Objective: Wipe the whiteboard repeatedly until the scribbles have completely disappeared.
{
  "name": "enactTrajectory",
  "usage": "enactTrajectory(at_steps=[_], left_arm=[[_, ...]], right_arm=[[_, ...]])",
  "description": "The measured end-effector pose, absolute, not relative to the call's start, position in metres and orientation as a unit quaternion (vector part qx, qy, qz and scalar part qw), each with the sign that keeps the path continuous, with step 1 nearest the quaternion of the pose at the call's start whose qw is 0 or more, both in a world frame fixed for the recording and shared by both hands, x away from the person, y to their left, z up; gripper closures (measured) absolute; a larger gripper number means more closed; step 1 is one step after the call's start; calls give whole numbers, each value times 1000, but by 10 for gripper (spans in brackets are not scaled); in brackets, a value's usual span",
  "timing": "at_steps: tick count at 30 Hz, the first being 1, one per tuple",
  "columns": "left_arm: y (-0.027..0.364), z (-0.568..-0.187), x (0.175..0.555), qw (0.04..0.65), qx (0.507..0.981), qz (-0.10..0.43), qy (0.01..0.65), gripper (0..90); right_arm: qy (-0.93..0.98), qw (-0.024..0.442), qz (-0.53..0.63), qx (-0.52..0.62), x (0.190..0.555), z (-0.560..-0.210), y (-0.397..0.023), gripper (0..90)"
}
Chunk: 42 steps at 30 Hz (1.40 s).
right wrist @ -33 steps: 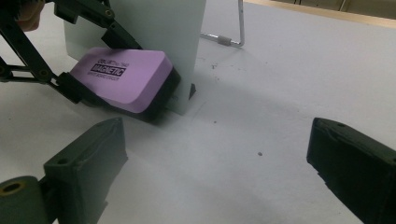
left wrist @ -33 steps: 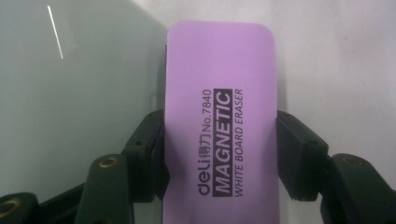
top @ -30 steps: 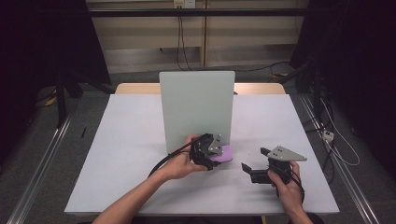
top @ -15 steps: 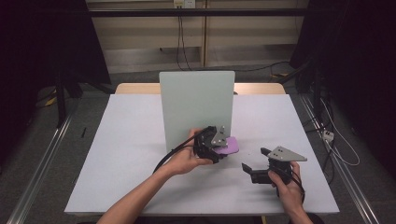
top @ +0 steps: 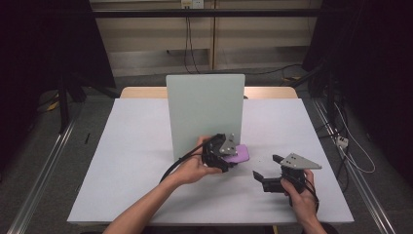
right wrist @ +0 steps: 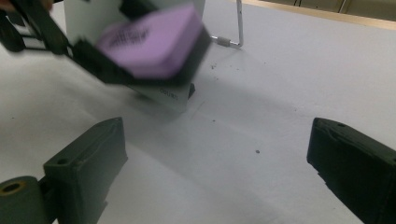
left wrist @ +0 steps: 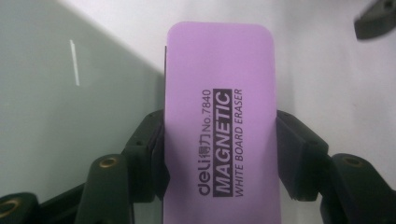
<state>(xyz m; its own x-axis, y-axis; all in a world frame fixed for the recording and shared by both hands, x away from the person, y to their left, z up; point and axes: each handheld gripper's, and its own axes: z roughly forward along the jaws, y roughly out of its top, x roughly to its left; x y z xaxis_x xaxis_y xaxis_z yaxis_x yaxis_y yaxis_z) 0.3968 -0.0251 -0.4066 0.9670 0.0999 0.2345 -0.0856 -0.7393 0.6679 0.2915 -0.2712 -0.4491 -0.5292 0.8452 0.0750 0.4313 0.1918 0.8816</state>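
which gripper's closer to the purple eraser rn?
Left. The left gripper is shut on the purple eraser, by the whiteboard; the right gripper sits apart, open, to its right.

The purple eraser (right wrist: 154,39) is motion-blurred in the right gripper view, its print unreadable.

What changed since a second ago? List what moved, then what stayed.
The left gripper, shut on the purple eraser, rose slightly and shifted right, closer to the standing whiteboard. The right gripper stayed put near the table's front edge, jaws open and empty; the whiteboard did not move.
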Motion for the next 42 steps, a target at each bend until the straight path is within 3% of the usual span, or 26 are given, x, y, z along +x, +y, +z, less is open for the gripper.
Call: enactTrajectory(at_steps=[9,28,42], left_arm=[[3,-381,409,409,901,142,36,412],[-50,-440,385,349,930,109,-37,412],[-13,-396,406,420,899,126,24,412]], right_arm=[[740,221,465,432,293,-449,-270,47],[738,220,470,430,289,-449,-276,49],[738,218,471,431,290,-449,-274,48]])
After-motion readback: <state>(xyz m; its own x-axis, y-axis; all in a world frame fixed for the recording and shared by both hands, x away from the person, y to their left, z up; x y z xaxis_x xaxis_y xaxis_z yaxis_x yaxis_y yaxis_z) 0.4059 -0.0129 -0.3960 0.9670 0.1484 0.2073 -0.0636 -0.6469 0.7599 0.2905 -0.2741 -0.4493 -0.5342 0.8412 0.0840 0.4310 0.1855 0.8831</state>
